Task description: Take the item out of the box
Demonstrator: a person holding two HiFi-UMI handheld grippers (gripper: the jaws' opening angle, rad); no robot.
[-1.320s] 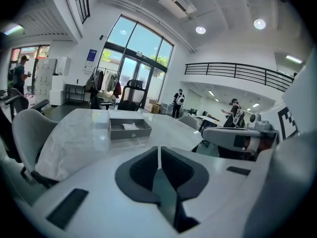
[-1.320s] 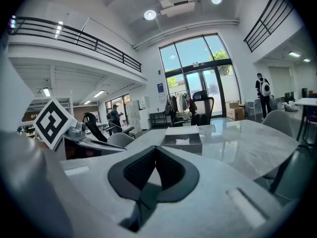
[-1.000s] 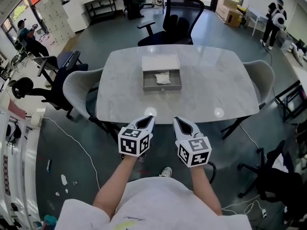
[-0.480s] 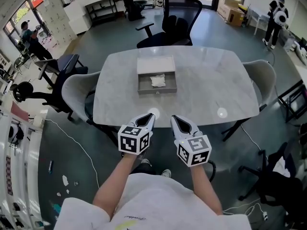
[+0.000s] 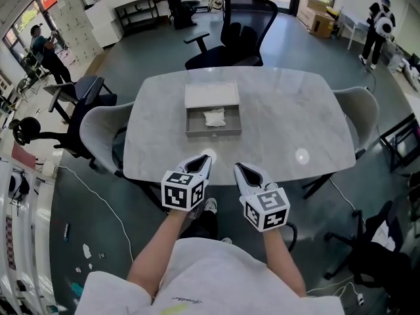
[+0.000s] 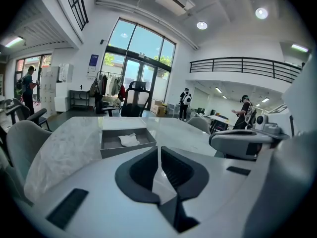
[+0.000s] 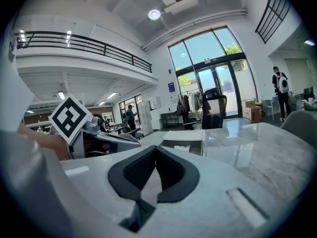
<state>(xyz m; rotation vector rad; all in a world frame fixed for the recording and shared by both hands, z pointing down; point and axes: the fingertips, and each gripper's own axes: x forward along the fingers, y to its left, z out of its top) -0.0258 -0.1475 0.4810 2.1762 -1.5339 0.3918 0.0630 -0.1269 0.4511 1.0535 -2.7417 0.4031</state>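
Item, white and crumpled, lies inside the open grey box in the middle of the bench, at 12 o'clock from us. Our left tool and right tool hang by the near edge, both pinched closed on nothing. We think we are just starting. Next we must reach forward, open one tool and pinch the item.

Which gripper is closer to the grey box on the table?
Left. The left gripper is nearly in line with the box, short of it; the right gripper is offset further right.
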